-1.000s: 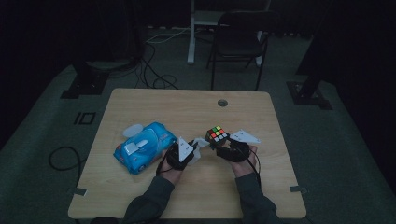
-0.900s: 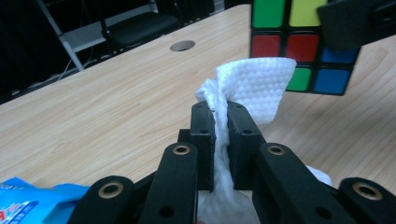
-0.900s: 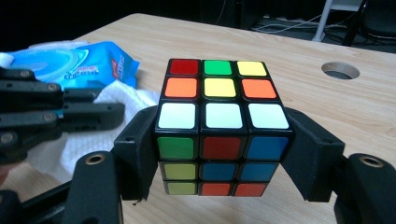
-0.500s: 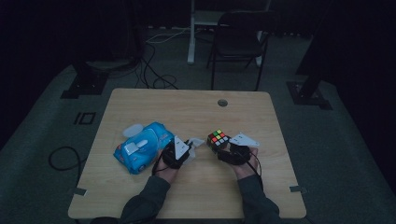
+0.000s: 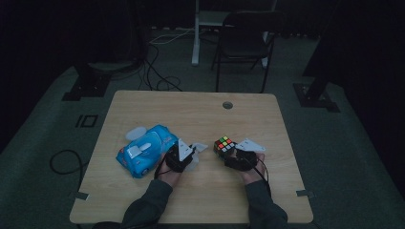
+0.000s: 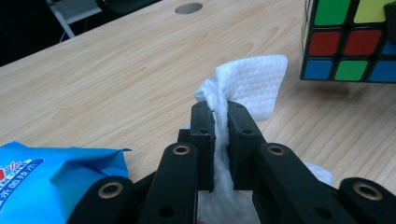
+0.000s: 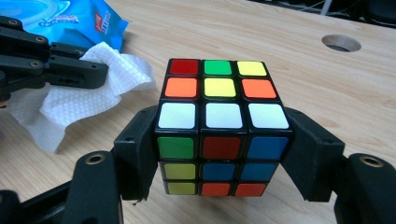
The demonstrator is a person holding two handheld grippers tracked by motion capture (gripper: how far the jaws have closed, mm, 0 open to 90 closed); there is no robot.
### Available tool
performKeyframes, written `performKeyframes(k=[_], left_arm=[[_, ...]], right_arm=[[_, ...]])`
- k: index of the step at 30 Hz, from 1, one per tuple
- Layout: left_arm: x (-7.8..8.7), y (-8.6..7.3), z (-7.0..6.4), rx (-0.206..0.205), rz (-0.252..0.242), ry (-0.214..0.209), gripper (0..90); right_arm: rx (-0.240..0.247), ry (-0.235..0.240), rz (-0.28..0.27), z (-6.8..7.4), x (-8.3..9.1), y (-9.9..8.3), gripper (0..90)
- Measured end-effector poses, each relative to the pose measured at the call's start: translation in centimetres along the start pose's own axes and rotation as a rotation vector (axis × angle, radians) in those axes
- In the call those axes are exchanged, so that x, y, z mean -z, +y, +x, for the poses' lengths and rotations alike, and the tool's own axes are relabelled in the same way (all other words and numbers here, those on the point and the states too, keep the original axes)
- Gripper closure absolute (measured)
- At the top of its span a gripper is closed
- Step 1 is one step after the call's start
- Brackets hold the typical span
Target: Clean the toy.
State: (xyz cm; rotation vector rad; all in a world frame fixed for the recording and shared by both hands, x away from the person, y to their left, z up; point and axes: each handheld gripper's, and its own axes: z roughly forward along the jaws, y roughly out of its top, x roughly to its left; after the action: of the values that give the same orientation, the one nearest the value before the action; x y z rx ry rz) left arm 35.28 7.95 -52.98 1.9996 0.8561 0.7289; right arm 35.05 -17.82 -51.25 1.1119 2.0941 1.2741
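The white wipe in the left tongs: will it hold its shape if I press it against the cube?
Probably not. The white wipe droops and creases above the left tongs, so it looks floppy and would likely fold on contact. It seems light and thin. The cube, clamped in the right tongs, looks rigid enough to wipe against.

A glossy plastic Rubik's cube, an embossed white wet wipe and a matt wood-grain table are seen.

Scrambled multicoloured cube with black edges, white dimpled wipe, bright blue packet, pale woodgrain table
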Motion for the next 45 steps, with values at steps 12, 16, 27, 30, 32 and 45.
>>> performKeyframes(k=[12,16,27,30,32,45], left_arm=[[-0.7,-0.3,0.7,0.021,0.068,-0.014,82.2],[-0.9,-0.4,0.9,0.025,0.079,-0.011,82.1],[-1.1,-0.6,1.3,0.023,0.104,-0.005,82.0],[-1.1,-0.7,1.3,0.024,0.101,-0.003,81.8],[-1.1,-0.7,1.4,0.019,0.108,-0.002,81.8],[-1.3,-0.8,1.5,0.017,0.125,-0.009,75.3]], right_arm=[[-0.012,-0.001,0.018,-0.2,-0.3,-0.8,34.8],[-0.017,-0.006,0.029,-0.4,-0.5,-1.1,34.9],[-0.01,-0.071,0.031,-1.0,0.0,-1.9,34.8],[-0.026,-0.091,0.025,-1.5,0.2,-2.2,34.8],[-0.03,-0.099,0.029,-1.7,0.3,-2.3,34.8],[-0.014,-0.108,0.032,-2.1,0.2,-2.9,34.8]])
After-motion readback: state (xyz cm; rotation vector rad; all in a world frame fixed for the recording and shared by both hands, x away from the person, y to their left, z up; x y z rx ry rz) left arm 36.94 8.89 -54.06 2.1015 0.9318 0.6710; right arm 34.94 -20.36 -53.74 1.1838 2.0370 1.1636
